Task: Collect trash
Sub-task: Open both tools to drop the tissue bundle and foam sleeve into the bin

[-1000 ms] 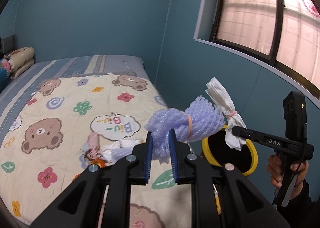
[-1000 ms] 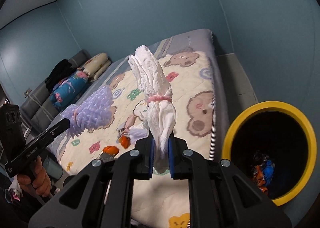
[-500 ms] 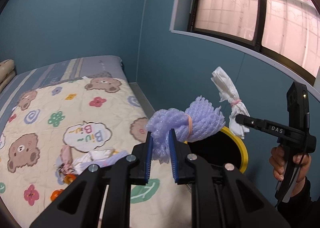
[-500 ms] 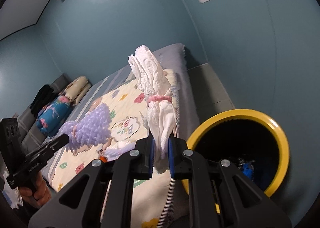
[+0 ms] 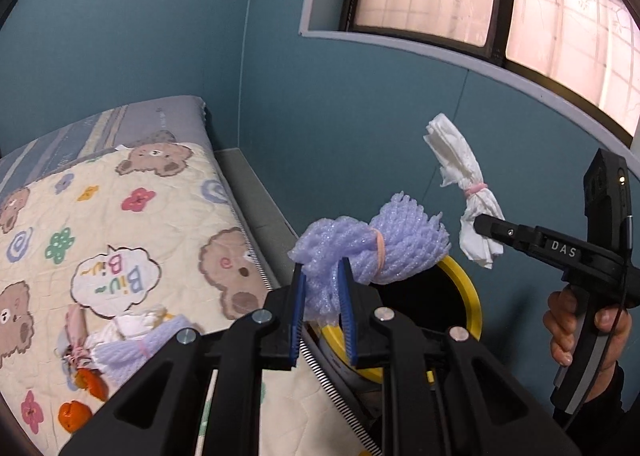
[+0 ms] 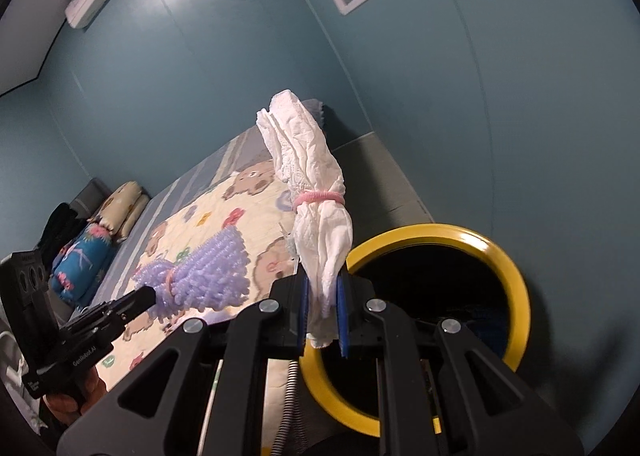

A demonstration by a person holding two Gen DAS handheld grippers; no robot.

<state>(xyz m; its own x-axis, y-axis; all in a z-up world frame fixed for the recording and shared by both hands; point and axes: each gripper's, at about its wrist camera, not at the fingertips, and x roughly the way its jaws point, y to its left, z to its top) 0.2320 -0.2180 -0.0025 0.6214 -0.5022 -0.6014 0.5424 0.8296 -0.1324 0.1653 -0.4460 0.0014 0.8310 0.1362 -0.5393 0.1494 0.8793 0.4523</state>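
Left jaws: the left gripper is clamped on the lower end of a purple foam net bundle, tied round its middle with an orange band; the blue pads press it from both sides.
Right jaws: the right gripper is pinched on the bottom of a white tissue bundle, cinched with a pink band; the tissue stands up above the pads and tilts toward the bed.
Bin: a black bin with a yellow rim stands on the floor just beside the bed, by the blue wall. Its inside is dark; something bluish shows deep down, too dim to name.
Position over bin: from the left wrist view the foam net hangs above the near side of the bin's mouth; from the right wrist view the tissue is held in front of the rim's left edge.
Bed: a bear-and-flower quilt covers it.
Trash on bed: a small heap of white, pink and purple scraps lies on the quilt, with orange peel pieces just beside it.
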